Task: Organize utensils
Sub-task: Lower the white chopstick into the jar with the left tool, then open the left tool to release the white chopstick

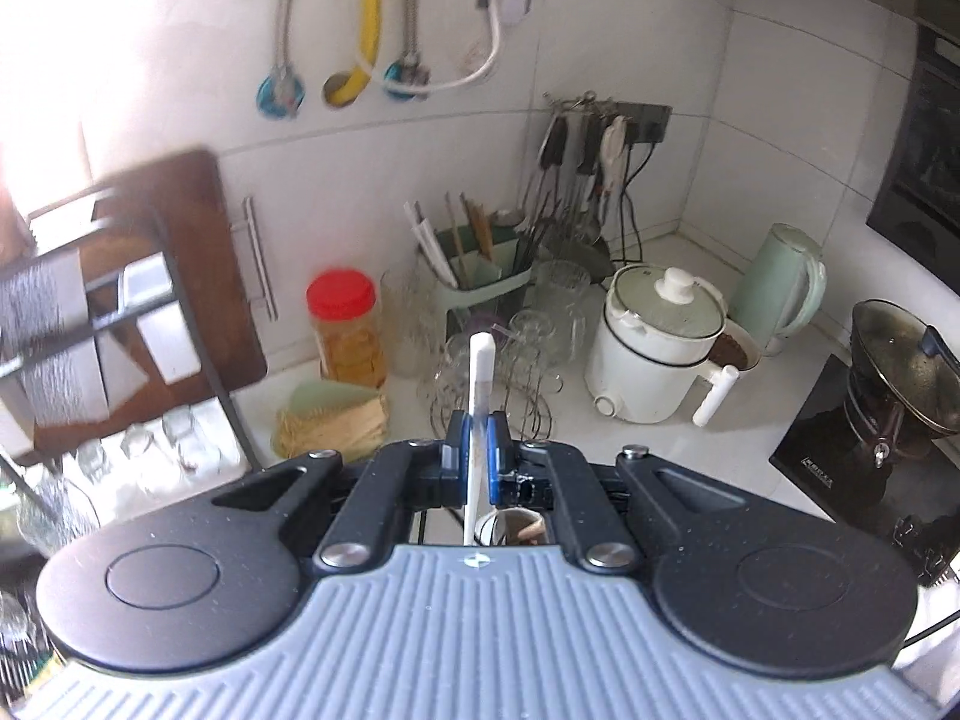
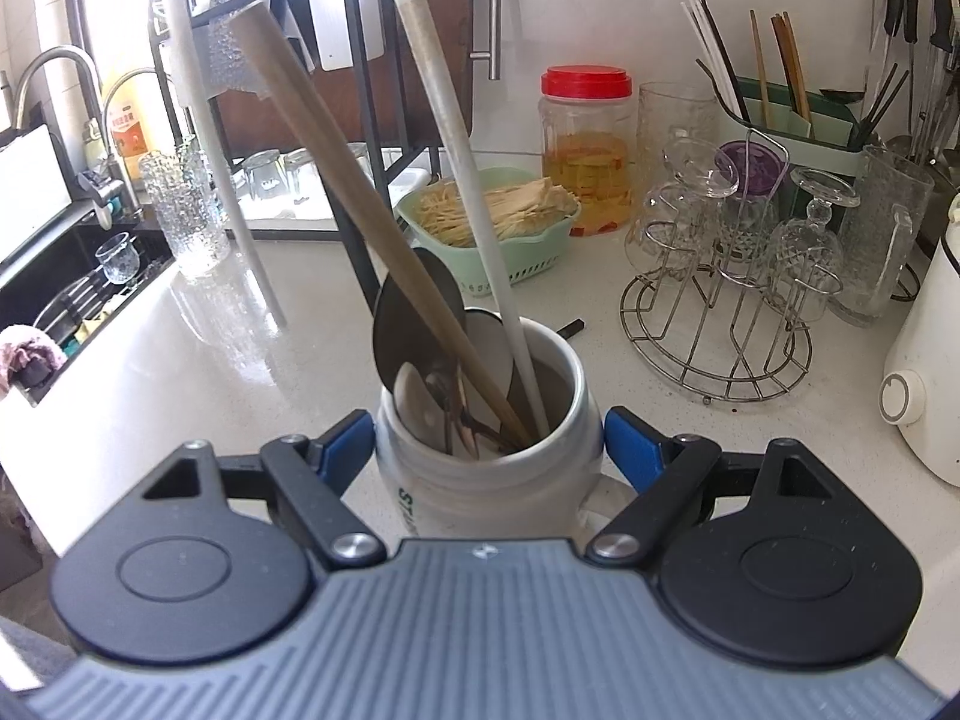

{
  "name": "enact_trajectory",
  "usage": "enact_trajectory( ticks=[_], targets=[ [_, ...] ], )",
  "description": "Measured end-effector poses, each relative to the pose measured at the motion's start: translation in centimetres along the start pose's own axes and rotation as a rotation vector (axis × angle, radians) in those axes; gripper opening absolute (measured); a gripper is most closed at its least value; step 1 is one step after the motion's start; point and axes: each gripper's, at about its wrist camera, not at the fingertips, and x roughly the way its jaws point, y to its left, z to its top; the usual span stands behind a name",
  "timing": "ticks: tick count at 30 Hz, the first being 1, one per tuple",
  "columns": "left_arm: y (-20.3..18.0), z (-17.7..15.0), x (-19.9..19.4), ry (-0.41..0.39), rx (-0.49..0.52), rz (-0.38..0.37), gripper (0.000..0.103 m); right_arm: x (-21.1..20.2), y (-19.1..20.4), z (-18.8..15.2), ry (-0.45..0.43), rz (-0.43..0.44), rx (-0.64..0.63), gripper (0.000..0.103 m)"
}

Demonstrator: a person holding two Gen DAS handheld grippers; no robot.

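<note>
Left wrist view: the left gripper (image 1: 478, 444) has its blue pads pressed together on a thin white utensil handle (image 1: 480, 384), which stands nearly upright between them, its rounded tip above the pads and its lower length running down behind the gripper body. Just beneath the pads, the rim of a white mug (image 1: 510, 525) shows. Beyond the mug sit upturned glasses on a wire rack (image 1: 498, 372), a red-lidded jar (image 1: 348, 330) to their left, and a green utensil caddy (image 1: 480, 276) holding chopsticks behind them. A white electric pot (image 1: 660, 342) stands to the right of the rack.

Right wrist view: the right gripper (image 2: 489, 450) has its blue pads spread wide, one on each side of the mug (image 2: 489, 474); whether they touch its wall cannot be told. The mug stands upright on the pale counter (image 2: 180, 372), crowded with utensils: a wooden handle (image 2: 360, 210) leaning left, a long white handle (image 2: 456, 144) rising almost straight, and dark and pale spoon bowls (image 2: 414, 312) at the rim. Behind the mug lies a green basket (image 2: 540, 246) of pale sticks, with the red-lidded jar (image 2: 588, 144) beyond it. The wire rack (image 2: 720, 312) of glasses sits to the mug's right, and the green caddy (image 2: 798, 120) stands behind that. A sink (image 2: 78, 294) lies far to the mug's left.
</note>
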Motion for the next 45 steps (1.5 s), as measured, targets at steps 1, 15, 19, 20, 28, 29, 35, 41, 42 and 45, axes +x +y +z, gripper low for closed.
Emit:
enact_trajectory(
  ticks=[1, 15, 19, 20, 28, 29, 35, 41, 42, 45],
  targets=[
    [-0.2, 0.4, -0.2, -0.007, 0.009, -0.005, 0.006, 0.0, 0.0, 0.0, 0.001, 0.000, -0.001, 0.086],
    [-2.1, 3.5, 0.2, -0.094, 0.074, -0.019, 0.006, 0.0, -0.1, -0.1, -0.008, 0.002, 0.001, 0.086],
    [-2.7, 3.7, 1.4, -0.087, 0.078, -0.054, 0.006, 0.0, -0.1, -0.2, -0.008, 0.000, 0.002, 0.086],
    [-2.8, 3.7, 1.7, -0.085, 0.081, -0.064, 0.006, 0.0, 0.0, -0.2, -0.010, -0.001, 0.005, 0.086],
    [-3.6, 2.7, 5.9, -0.037, 0.110, -0.102, 0.006, 0.0, 0.0, -0.2, -0.013, -0.008, 0.009, 0.086],
    [-3.6, 2.5, 6.6, -0.028, 0.108, -0.101, 0.006, 0.0, 0.0, -0.2, -0.014, -0.009, 0.010, 0.086],
    [-3.4, 1.2, 9.8, 0.024, 0.098, -0.104, 0.006, -0.1, 0.0, -0.3, -0.019, -0.011, 0.014, 0.086],
    [-2.9, 0.2, 12.0, 0.109, 0.061, -0.115, 0.006, -0.1, 0.1, -0.4, -0.025, -0.015, 0.018, 0.086],
    [-2.8, 0.1, 12.3, 0.127, 0.056, -0.119, 0.006, -0.1, 0.1, -0.4, -0.026, -0.016, 0.020, 0.086],
    [-2.6, 0.0, 13.0, 0.179, 0.044, -0.126, 0.006, -0.1, 0.1, -0.5, -0.029, -0.019, 0.023, 0.086]
  ],
)
